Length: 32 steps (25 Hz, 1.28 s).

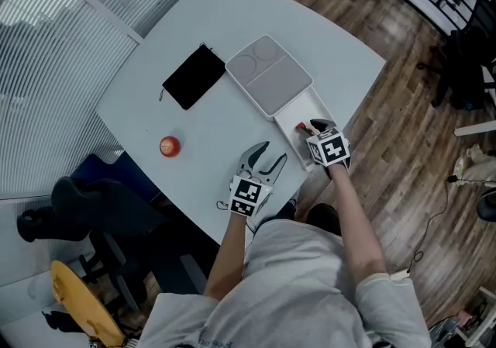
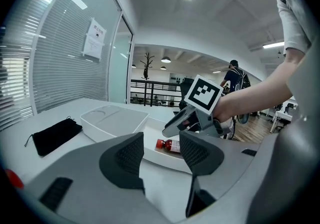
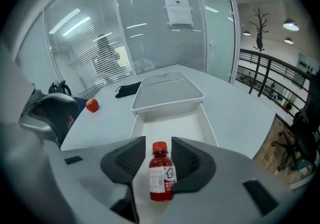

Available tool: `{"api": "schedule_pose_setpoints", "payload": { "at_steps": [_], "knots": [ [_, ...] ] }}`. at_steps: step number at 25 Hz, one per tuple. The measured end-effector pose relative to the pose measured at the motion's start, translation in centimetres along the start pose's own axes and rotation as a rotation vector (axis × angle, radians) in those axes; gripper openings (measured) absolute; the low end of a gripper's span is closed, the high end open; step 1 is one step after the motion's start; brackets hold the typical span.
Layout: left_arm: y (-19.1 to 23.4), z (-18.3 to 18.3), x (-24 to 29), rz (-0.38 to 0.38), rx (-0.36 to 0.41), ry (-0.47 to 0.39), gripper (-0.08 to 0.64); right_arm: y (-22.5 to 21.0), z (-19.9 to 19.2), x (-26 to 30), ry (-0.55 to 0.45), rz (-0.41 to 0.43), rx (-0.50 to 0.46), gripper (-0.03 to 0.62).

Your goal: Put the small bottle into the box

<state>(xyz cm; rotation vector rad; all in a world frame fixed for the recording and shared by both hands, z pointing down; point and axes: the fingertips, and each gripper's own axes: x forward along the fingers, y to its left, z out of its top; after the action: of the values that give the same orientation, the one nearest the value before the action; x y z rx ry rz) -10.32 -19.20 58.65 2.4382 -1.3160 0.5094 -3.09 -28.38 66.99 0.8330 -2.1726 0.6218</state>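
- left gripper (image 1: 271, 154): jaws spread, nothing between them; rests low over the table, just left of the box
- box (image 3: 172, 123): open white tray ahead and right of the left gripper, right under the right gripper's tips; grey lid (image 1: 267, 75) covers its far half
- bottle (image 3: 161, 178): already in the box, lying on its side on the tray floor; red cap points away from the right gripper; it sits between that gripper's jaws
- right gripper (image 1: 316, 129): jaws apart, pads either side of the bottle but not squeezing it, a gap shows on the left side; so bottle looks let go, placing step looks about done
- handling, my guess: small plastic bottle of red liquid, light, stiff enough not to crush; round body with a smooth label, likely to roll or slip; not fragile
- where to grip: across the labelled middle, pads on opposite sides; avoid the narrow cap and neck
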Motion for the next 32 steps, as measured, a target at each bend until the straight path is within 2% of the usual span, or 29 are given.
{"api": "schedule_pose_setpoints", "payload": {
  "at_steps": [3, 8, 14, 20, 27, 32],
  "knots": [
    [-0.4, 0.4, 0.0, 0.004, -0.011, -0.007, 0.241, 0.0, 0.5, -2.0, -0.061, -0.001, 0.035, 0.167],
    [-1.8, 0.8, 0.6, 0.016, -0.02, -0.002, 0.241, 0.0, -0.4, -4.5, -0.107, 0.049, 0.091, 0.167],
    [-2.6, 1.5, -0.3, 0.074, -0.071, -0.023, 0.241, 0.6, -1.5, -6.8, -0.14, 0.077, 0.105, 0.164],
    [-5.1, 1.7, -0.7, 0.113, -0.098, -0.026, 0.241, 0.6, -2.4, -10.3, -0.205, 0.1, 0.095, 0.163],
    [-7.7, 2.9, -1.9, 0.203, -0.12, -0.061, 0.241, 0.0, -4.3, -15.4, -0.356, 0.091, 0.119, 0.152],
    [-9.6, 3.1, -3.2, 0.258, -0.145, -0.084, 0.241, -0.3, -7.1, -17.8, -0.374, 0.075, 0.11, 0.152]
  ]
}}
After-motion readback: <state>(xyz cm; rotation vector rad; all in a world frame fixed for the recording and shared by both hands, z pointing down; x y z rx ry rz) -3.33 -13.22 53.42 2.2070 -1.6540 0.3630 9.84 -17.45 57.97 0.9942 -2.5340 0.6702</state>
